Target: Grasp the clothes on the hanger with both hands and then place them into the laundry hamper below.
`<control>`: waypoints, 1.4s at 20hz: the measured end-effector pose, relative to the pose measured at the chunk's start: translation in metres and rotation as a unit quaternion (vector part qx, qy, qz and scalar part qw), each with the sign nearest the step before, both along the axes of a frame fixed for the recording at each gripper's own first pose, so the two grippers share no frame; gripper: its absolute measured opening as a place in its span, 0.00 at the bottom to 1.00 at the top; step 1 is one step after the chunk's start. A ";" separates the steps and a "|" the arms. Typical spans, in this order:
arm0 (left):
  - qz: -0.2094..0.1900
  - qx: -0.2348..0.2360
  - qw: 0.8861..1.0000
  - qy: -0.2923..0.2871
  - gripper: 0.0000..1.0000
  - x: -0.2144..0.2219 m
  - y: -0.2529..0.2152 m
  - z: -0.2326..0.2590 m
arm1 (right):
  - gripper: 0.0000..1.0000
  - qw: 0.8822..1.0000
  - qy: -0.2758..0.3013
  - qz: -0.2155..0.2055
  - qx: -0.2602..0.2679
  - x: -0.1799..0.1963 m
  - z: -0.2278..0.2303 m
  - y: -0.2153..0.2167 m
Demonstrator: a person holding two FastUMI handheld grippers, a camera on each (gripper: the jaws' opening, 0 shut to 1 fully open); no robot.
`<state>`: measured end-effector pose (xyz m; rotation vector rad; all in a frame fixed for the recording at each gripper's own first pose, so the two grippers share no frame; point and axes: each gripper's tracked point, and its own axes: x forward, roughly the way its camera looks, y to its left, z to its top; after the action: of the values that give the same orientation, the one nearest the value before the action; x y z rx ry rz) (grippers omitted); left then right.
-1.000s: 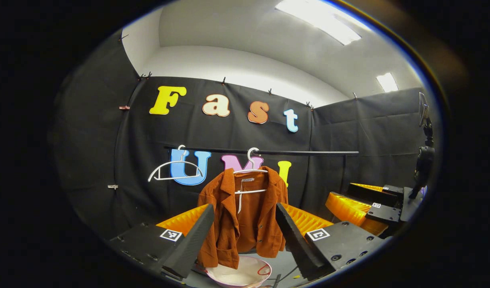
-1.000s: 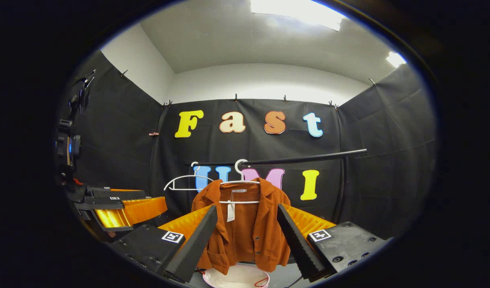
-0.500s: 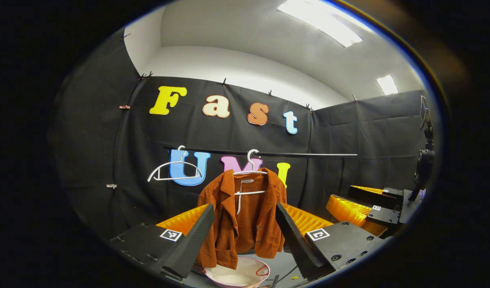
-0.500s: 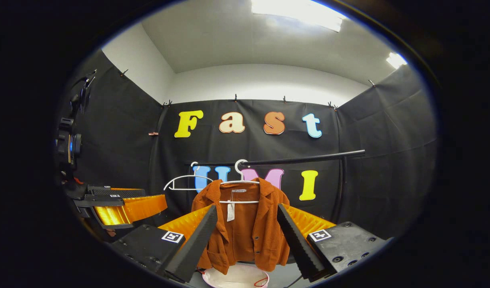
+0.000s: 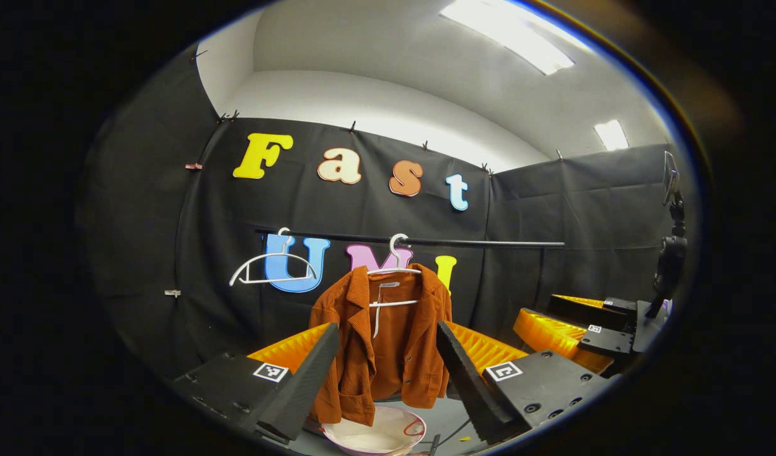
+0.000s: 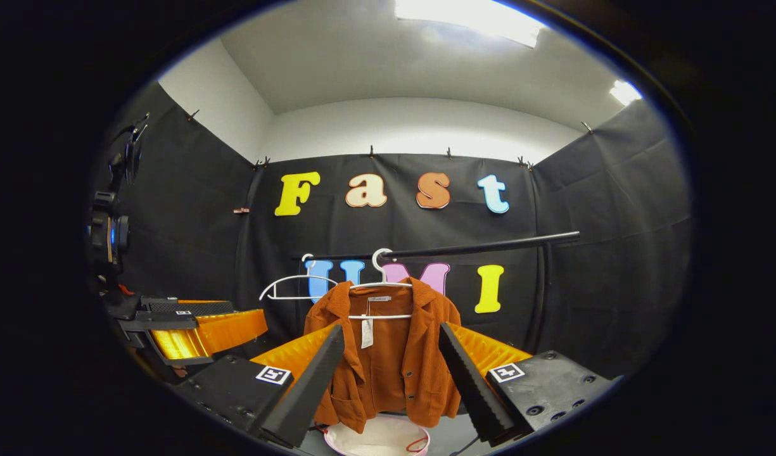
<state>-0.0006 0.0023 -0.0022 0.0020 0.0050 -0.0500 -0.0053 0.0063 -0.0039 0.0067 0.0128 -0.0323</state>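
Barely shifted since a second ago, both my hand-held grippers, left and right, hover released, jacket ahead ungrasped, hamper below.

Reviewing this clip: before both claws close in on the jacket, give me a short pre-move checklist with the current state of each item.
1. Rust-orange corduroy jacket hangs on its white hanger on the black rail: ok.
2. Left claw open, nothing between its fingers: ok.
3. Right claw open, jacket framed between its fingers: ok.
4. Claws touching the jacket: not ok, both are short of it.
5. White hamper sits below the jacket's hem: ok.
6. Empty white hanger hangs apart from the jacket, to one side: ok.
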 end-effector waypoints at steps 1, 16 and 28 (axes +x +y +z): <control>-0.002 0.000 1.000 0.000 0.97 0.001 0.001 -0.001 | 0.97 1.000 0.000 -0.002 -0.001 0.001 0.000 0.001; -0.058 -0.018 0.998 0.030 0.97 0.048 0.007 -0.037 | 0.98 0.999 0.027 -0.045 -0.007 0.031 -0.037 0.002; 0.057 -0.030 0.998 0.025 0.97 0.177 0.020 -0.094 | 0.98 0.997 0.070 0.036 0.006 0.201 -0.151 -0.054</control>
<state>0.1761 0.0226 -0.0961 -0.0586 0.0531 0.0647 0.1957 -0.0472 -0.1549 0.0166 0.1536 0.0393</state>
